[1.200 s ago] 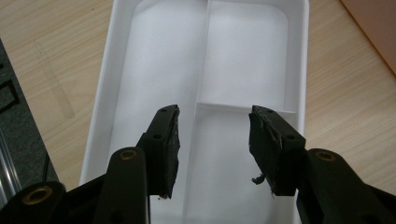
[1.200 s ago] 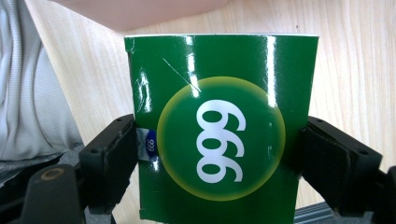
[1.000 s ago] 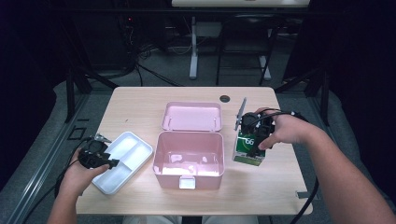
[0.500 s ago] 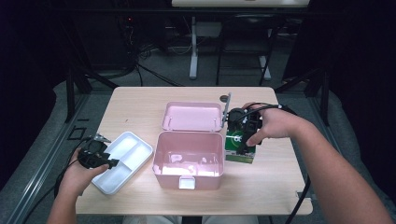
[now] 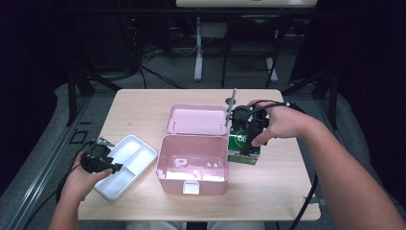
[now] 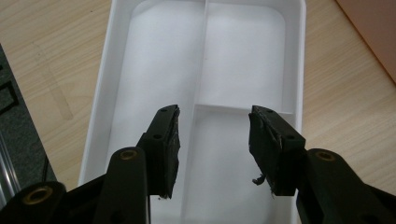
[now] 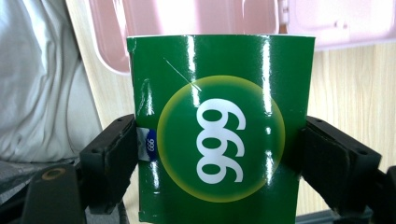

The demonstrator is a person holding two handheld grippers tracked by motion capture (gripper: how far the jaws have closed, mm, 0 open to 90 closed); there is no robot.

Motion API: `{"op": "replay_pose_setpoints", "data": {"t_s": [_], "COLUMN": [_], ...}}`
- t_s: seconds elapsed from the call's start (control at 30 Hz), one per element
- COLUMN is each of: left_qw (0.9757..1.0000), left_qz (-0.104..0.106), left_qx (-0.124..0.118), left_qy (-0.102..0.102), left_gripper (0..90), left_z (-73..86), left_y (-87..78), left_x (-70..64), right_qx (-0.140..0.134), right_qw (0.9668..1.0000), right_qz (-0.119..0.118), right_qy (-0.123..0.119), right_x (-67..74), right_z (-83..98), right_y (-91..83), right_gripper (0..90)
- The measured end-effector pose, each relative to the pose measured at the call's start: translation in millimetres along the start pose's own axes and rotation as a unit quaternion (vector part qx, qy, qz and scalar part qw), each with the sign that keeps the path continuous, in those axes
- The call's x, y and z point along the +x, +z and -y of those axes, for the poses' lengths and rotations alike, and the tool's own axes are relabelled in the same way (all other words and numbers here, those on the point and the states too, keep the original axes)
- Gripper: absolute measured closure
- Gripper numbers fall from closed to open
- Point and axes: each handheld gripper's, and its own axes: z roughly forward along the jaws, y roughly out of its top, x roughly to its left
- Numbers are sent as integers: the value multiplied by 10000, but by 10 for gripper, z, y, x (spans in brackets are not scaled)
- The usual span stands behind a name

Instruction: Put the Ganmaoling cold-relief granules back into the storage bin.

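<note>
A glossy green box (image 7: 219, 130) printed with "999" is clamped between the pads of my right gripper (image 7: 219, 158). In the high view that green box (image 5: 243, 146) hangs just right of the open pink case (image 5: 192, 163), with my right gripper (image 5: 250, 125) shut on it from above. The case's lid (image 5: 196, 120) lies flat behind it. At the table's left front, my left gripper (image 5: 111, 166) stands open over a white divided tray (image 5: 131, 155). The left gripper view looks down into the white tray (image 6: 205, 60), and nothing lies between the jaws of my left gripper (image 6: 212, 140).
A small dark disc (image 5: 230, 101) lies on the wooden table (image 5: 143, 110) behind the lid. A grey rod (image 5: 231, 104) rises from the right gripper. Cables and stand legs crowd the dark floor beyond the far edge. The person's clothing (image 7: 42, 79) is visible past the box.
My right gripper has carried the green box up and to the left, from the table's right part to beside the pink case. The left gripper has stayed over the tray.
</note>
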Motion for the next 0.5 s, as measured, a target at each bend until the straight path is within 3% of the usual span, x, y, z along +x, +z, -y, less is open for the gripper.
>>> {"op": "replay_pose_setpoints", "data": {"t_s": [0.5], "left_qw": [10000], "left_qz": [12], "left_qx": [15], "left_qy": [6], "left_gripper": [529], "left_z": [4], "left_y": [7], "left_x": [0], "right_qx": [-157], "right_qw": [9996], "right_qz": [-101], "right_qy": [-209], "right_x": [87], "right_z": [-353], "right_y": [94], "right_gripper": [173]}}
